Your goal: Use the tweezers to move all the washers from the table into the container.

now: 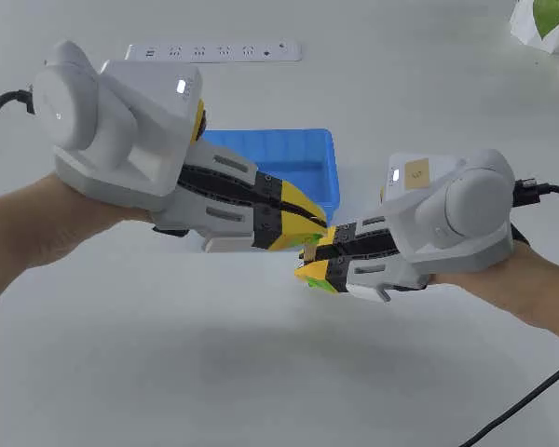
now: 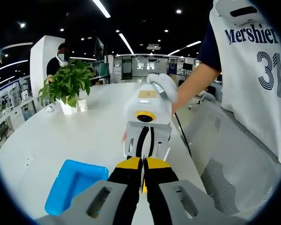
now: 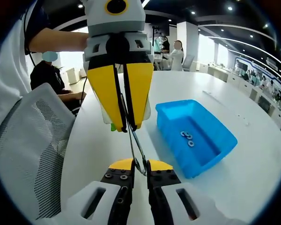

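Since the tweezers (image 3: 134,145) are clenched between the right gripper (image 3: 139,168) and left gripper (image 3: 126,127), each closed on one end, a thin, springy, slippery tool is judged; the mid-shank should be pinched. Beyond, washers (image 3: 189,137) are seen in the container (image 1: 307,154); a power strip (image 1: 214,51) lies farther, nothing obstructing.

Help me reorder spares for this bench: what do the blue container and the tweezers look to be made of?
The container is most likely plastic: it has an even bright blue colour, smooth, softly glossy walls and a rounded moulded rim. The tweezers are probably steel or another metal: the arms are thin and silvery-grey with a bright glint.
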Motion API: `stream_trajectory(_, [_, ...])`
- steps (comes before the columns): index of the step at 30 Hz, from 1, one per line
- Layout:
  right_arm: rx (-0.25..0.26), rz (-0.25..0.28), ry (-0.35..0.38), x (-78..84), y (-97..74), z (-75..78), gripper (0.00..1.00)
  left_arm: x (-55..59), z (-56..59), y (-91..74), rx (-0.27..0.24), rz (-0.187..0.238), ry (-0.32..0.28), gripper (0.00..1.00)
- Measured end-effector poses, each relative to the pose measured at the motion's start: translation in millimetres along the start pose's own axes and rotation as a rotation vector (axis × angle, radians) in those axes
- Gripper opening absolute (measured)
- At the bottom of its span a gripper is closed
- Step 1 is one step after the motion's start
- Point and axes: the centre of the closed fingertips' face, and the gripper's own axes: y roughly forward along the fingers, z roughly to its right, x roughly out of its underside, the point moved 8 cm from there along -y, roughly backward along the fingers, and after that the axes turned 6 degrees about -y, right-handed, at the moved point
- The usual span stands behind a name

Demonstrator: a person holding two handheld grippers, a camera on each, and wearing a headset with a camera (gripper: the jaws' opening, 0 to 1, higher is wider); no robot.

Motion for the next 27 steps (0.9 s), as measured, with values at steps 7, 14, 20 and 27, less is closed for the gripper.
stream_trajectory(7, [0.015, 0.011, -0.058, -25.4, -5.6, 6.3, 0.11, -16.7, -2.7, -19.4, -0.028, 0.016, 0.034, 0.05])
stream_trajectory(14, [0.030, 0.020, -0.116, -48.3, -5.6, 16.9, 0.10, -33.1, -7.3, -35.8, -0.054, 0.010, 0.088, 0.05])
stream_trajectory(20, [0.051, 0.049, -0.154, -64.1, -5.2, 26.9, 0.11, -43.1, -12.3, -48.4, -0.073, 0.001, 0.131, 0.05])
stream_trajectory(27, [0.068, 0.051, -0.190, -69.4, -3.0, 40.1, 0.10, -47.7, -24.4, -51.3, -0.084, -0.006, 0.153, 0.05])
